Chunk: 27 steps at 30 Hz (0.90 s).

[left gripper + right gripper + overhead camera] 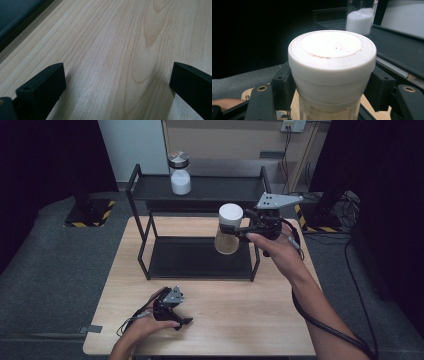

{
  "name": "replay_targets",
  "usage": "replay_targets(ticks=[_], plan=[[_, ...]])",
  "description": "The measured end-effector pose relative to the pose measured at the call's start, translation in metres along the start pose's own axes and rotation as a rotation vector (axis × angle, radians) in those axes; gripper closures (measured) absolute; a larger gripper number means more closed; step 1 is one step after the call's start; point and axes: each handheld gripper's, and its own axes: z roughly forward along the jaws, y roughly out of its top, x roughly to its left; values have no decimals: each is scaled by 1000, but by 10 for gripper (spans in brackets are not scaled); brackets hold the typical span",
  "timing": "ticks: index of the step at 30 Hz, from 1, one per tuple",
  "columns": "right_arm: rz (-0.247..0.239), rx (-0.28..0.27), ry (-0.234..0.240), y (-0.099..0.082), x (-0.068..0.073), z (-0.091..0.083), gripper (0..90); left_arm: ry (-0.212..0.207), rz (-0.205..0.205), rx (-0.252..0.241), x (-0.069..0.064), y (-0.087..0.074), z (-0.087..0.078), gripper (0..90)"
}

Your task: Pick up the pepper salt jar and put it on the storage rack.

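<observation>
Two grippers in use: right gripper (243, 226) clamps the white-lidded jar (228, 231) aloft over the black rack's (200, 262) right end; left gripper (176, 312) rests gaping, empty, on the near table (240, 315).

Right gripper (243, 226) raised, jaws clamped; left gripper (172, 311) low, jaws apparently apart.

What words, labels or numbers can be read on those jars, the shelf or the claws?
None: no readable text.
White-capped jar in the right claw: cap blank, only brown specks.
Silver-lidded jar on the black shelf: no label.
Yellow-black hazard stripes on the floor: a marking, no words.
</observation>
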Motion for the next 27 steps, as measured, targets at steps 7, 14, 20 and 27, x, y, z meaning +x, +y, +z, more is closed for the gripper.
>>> replay_targets(ticks=[7, 14, 20, 27], plan=[[-1, -22, 21, 17, -7, 5, 352, 1, 0, 1, 0, 0, 0, 0], [11, -54, 23, 28, -13, 12, 353, 1, 2, 1, 0, 0, 0, 0], [14, -60, 6, 39, -18, 16, 352, 0, 6, 5, 0, 1, 0, 0], [20, -73, -11, 52, -23, 18, 353, -1, 7, 6, 1, 1, 0, 0]])
